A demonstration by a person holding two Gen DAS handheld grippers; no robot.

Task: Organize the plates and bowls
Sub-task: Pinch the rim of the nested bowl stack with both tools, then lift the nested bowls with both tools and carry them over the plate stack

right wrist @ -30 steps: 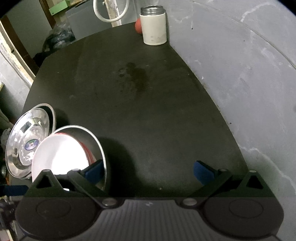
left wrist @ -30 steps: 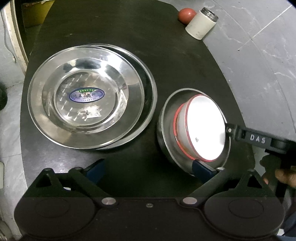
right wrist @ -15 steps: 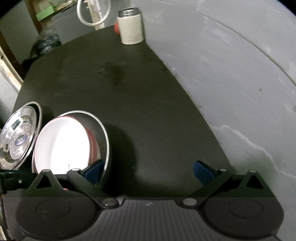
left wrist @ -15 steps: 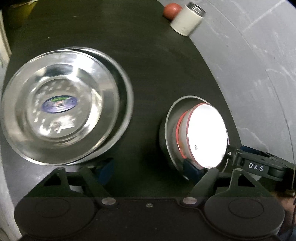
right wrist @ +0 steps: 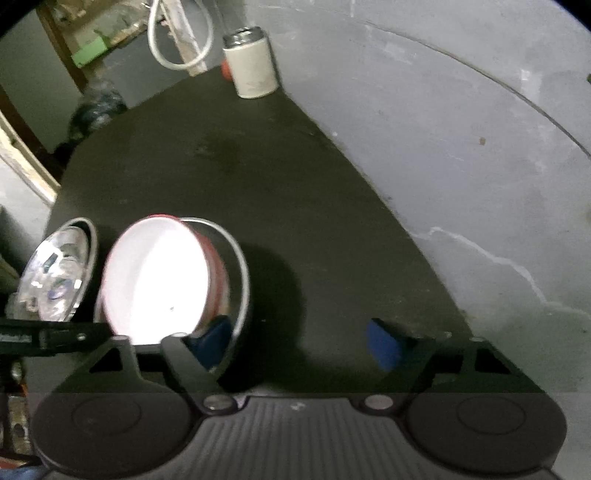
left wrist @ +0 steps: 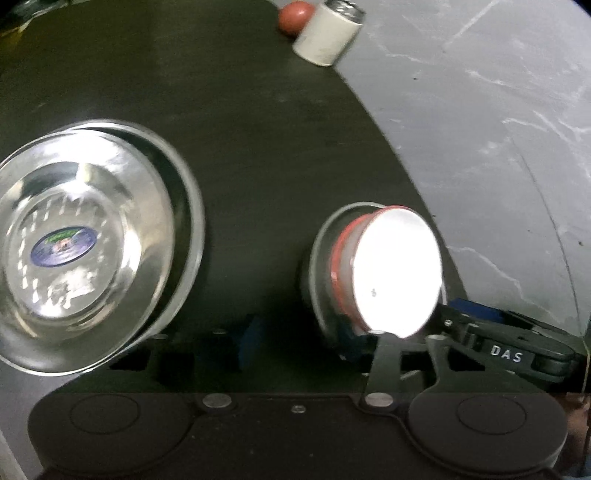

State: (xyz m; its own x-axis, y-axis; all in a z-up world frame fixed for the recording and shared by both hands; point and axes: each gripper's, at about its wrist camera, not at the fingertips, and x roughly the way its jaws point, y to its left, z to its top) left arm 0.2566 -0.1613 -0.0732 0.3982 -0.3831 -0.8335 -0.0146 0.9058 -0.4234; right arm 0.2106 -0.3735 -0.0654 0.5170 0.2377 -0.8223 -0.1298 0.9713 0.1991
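Two stacked steel plates [left wrist: 85, 240] [right wrist: 59, 273] lie at the left of the dark table [left wrist: 258, 129]. To their right stands a steel bowl [left wrist: 317, 266] [right wrist: 238, 280] with a white, red-rimmed bowl [left wrist: 395, 269] [right wrist: 155, 280] tilted inside it. My left gripper [left wrist: 299, 341] is partly closed at the bowl's near-left rim, with one blue pad outside the bowl and the other under the white bowl. My right gripper [right wrist: 297, 345] is open, and its left pad sits at the steel bowl's near-right rim. Motion blur hides whether any pad touches a bowl.
A white canister [left wrist: 327, 35] [right wrist: 251, 68] and a red ball [left wrist: 293, 16] stand at the table's far edge. A grey surface [left wrist: 498, 147] runs along the table's curved right edge. A white hose loop [right wrist: 177, 37] and clutter lie beyond the far end.
My left gripper has slid right towards the nested bowls and its fingers have drawn much closer together. The right gripper has narrowed slightly and come closer to the bowl's rim.
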